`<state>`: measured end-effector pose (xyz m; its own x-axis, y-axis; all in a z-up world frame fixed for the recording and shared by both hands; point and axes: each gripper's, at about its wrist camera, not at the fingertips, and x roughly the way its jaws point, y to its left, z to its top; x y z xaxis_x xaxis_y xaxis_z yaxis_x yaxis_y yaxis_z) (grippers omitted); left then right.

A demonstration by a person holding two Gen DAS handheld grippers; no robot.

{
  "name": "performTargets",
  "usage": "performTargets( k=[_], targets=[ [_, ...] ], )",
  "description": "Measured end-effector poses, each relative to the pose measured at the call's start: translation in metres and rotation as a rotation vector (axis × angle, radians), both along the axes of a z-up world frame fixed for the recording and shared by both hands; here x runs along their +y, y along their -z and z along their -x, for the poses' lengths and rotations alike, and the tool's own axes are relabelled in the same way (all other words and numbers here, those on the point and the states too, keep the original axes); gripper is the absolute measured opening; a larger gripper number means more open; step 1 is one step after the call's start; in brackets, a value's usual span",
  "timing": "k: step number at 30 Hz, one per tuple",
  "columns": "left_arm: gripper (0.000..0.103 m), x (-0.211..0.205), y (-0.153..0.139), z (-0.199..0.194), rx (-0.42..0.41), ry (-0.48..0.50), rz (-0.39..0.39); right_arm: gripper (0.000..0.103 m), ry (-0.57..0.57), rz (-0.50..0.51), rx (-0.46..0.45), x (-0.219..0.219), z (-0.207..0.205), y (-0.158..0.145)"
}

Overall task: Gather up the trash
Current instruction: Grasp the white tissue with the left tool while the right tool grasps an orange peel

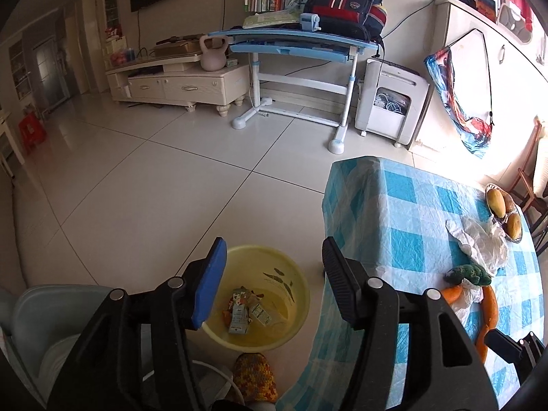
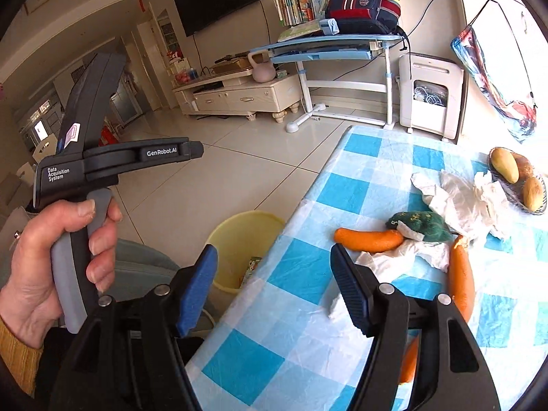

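Observation:
A yellow bin [image 1: 263,294] stands on the floor beside the table and holds several crushed cartons [image 1: 245,311]. It also shows in the right wrist view [image 2: 239,243]. My left gripper [image 1: 274,274] is open and empty above the bin. My right gripper [image 2: 274,277] is open and empty over the table edge. Crumpled white paper [image 2: 404,257] lies just past its right finger, among orange plush carrots [image 2: 368,239] with a green top [image 2: 424,224]. More crumpled white wrapping [image 2: 462,202] lies farther back; it also shows in the left wrist view [image 1: 483,239].
The table has a blue-checked cloth [image 2: 308,325]. A basket of mangoes [image 2: 517,178] sits at its far right. A grey chair [image 1: 51,315] stands left of the bin. A blue desk [image 1: 298,44], a white appliance [image 1: 390,102] and a TV cabinet [image 1: 178,82] line the far wall.

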<state>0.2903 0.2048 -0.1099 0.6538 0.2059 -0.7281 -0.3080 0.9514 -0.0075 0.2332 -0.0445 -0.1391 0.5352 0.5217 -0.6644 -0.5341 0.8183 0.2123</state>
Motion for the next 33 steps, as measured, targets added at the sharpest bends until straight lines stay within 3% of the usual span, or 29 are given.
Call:
performTargets(
  k=[4, 9, 12, 14, 20, 24, 30, 33],
  targets=[
    [0.071, -0.03, -0.008, 0.003, -0.018, 0.027, 0.031, 0.069, 0.038, 0.082, -0.05, -0.042, 0.018, -0.004],
    [0.072, -0.076, 0.002, -0.001, -0.002, 0.085, 0.078, 0.07, 0.179, 0.103, -0.051, -0.099, 0.021, 0.015],
    [0.072, -0.112, 0.016, -0.009, 0.036, 0.171, 0.018, 0.063, 0.239, 0.068, 0.019, -0.115, 0.009, 0.024],
    [0.072, -0.134, 0.022, -0.012, 0.051, 0.237, -0.04, 0.06, 0.25, 0.058, 0.019, -0.121, 0.004, 0.024],
    [0.072, -0.177, 0.042, -0.029, 0.083, 0.399, -0.27, 0.05, 0.266, 0.027, 0.072, -0.134, -0.017, 0.033],
    [0.067, -0.182, 0.053, -0.042, 0.133, 0.437, -0.276, 0.048, 0.261, 0.01, 0.096, -0.13, -0.027, 0.037],
    [0.063, -0.189, 0.043, -0.033, 0.124, 0.521, -0.256, 0.047, 0.212, 0.021, 0.121, -0.122, -0.021, 0.044],
    [0.056, -0.191, 0.05, -0.028, 0.182, 0.566, -0.228, 0.039, 0.162, 0.018, 0.161, -0.11, -0.017, 0.051]
  ],
)
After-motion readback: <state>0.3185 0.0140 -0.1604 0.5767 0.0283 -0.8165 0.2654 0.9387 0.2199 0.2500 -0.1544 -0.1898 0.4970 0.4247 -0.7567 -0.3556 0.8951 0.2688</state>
